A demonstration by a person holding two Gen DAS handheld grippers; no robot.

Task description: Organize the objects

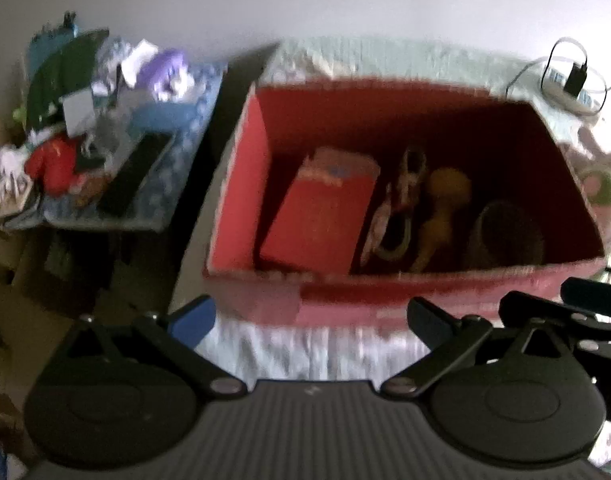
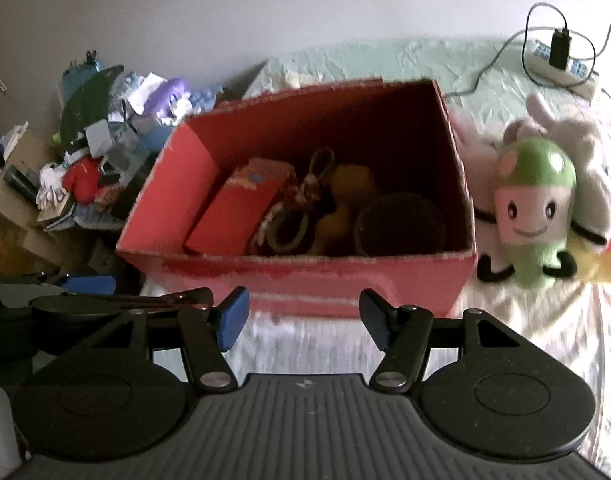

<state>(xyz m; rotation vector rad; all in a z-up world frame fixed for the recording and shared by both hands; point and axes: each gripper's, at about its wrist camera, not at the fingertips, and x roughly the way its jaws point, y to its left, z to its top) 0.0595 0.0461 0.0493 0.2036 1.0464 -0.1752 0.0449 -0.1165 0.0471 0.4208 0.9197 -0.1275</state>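
Note:
A red cardboard box point(image 1: 385, 292) point(image 2: 305, 276) stands open on the bed. Inside it lie a smaller red box point(image 1: 321, 216) point(image 2: 233, 216), a tangle of straps and rings point(image 1: 401, 200) point(image 2: 297, 208), a yellow toy point(image 1: 445, 204) point(image 2: 345, 200) and a dark round object point(image 1: 505, 236) point(image 2: 399, 224). My left gripper point(image 1: 309, 316) is open just before the box's near wall, with nothing between its fingers. My right gripper point(image 2: 304, 318) is open beside it at the same wall, also holding nothing.
A green plush point(image 2: 533, 208) point(image 1: 603, 192) and other soft toys lie right of the box. A power strip with a charger point(image 2: 561, 60) point(image 1: 573, 88) sits at the far right. Left of the bed is a side table point(image 1: 153, 208) piled with clutter.

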